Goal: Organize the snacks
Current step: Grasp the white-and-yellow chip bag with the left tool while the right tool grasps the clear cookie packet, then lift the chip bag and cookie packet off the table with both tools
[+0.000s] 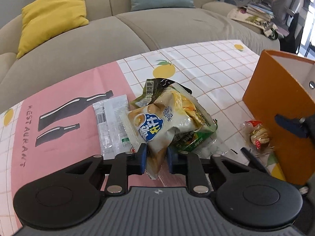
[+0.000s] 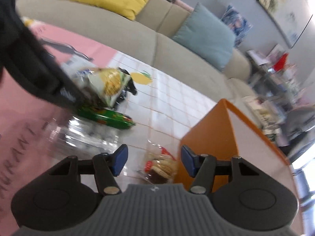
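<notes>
Right now the left gripper (image 1: 156, 158) sits at lower centre of its view w/ jaws pinching the bottom edge of a white-and-tan snack bag (image 1: 157, 125). That bag lies on top of a pile in mid-frame: a dark green packet (image 1: 152, 90) behind it, a bright green packet (image 1: 195, 139) under it to the right, and a clear-and-white wrapper (image 1: 110, 122) flat on the table (image 1: 206, 68) to the left. At right of frame stands an orange box (image 1: 275, 106), open at the top; just beside its near wall lies a small clear-wrapped biscuit pack (image 1: 258, 135).

In the right wrist view the right gripper (image 2: 153, 160) is at lower centre, jaws spread, nothing pressed between them. The biscuit pack (image 2: 160, 167) shows in the gap between them, on the table, next to the orange box (image 2: 212, 135). Pic is blurred; the snack pile is mid-left, w/ the left gripper as a dark shape over it at upper left. A beige sofa (image 1: 128, 31) w/ a yellow cushion (image 1: 53, 15) runs across the top.
</notes>
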`<state>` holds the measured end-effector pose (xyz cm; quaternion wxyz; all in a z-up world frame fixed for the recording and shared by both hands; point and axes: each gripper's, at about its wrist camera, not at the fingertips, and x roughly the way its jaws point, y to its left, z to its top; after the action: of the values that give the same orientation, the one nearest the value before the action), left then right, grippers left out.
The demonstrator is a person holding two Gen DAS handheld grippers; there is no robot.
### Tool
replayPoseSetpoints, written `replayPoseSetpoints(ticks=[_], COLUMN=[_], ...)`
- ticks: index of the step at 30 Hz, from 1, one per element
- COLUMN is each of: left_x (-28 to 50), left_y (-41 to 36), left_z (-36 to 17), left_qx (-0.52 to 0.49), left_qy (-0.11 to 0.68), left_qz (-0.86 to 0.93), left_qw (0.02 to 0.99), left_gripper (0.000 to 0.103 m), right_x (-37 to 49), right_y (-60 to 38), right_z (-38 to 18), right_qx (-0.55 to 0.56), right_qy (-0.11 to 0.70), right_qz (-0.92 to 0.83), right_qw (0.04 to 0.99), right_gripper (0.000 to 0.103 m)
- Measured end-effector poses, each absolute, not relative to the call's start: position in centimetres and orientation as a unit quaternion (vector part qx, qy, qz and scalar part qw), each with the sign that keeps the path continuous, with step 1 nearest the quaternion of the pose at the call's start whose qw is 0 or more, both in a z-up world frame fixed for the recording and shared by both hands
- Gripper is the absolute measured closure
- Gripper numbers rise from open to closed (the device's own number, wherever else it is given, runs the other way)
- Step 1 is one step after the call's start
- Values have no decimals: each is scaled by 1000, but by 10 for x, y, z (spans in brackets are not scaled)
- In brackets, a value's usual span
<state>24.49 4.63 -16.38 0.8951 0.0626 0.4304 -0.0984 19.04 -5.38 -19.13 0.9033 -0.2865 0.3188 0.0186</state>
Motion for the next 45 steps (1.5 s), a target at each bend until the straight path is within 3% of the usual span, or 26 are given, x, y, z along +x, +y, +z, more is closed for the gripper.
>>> replayPoseSetpoints(ticks=[6,9,11,15,37,40,41,42,45], left_x=[228,219,212,195,82,79,78,76,73], left_y=[56,62,65,70,73,70,69,67,59], left_z=[-155,-154,-152,-150,-149,-145,-142,-139,-132], left_qx=[54,46,39,25,-19,-7,0,13,64], left_qy=[437,446,450,458,522,512,505,498,474], left_qz=[-77,-67,-60,-48,-49,-65,-70,-78,-99], left_qw=[894,891,890,887,851,857,860,864,873], left_gripper=[84,84,84,85,86,74,66,54,36], right_x=[190,192,189,179,83,82,82,81,79], right_y=[-51,-55,-56,-55,-49,-57,-61,-65,-77], right_z=[-205,-211,-213,-208,-175,-173,-171,-170,-163], right_qx=[-293,-295,-296,-292,-232,-214,-206,-197,-172], right_qy=[342,351,350,344,369,383,385,388,380], right_qz=[-13,-17,-10,11,215,219,219,221,222], right_qw=[893,889,889,892,874,872,872,873,882], right_gripper=[49,64,67,90,91,88,86,81,60])
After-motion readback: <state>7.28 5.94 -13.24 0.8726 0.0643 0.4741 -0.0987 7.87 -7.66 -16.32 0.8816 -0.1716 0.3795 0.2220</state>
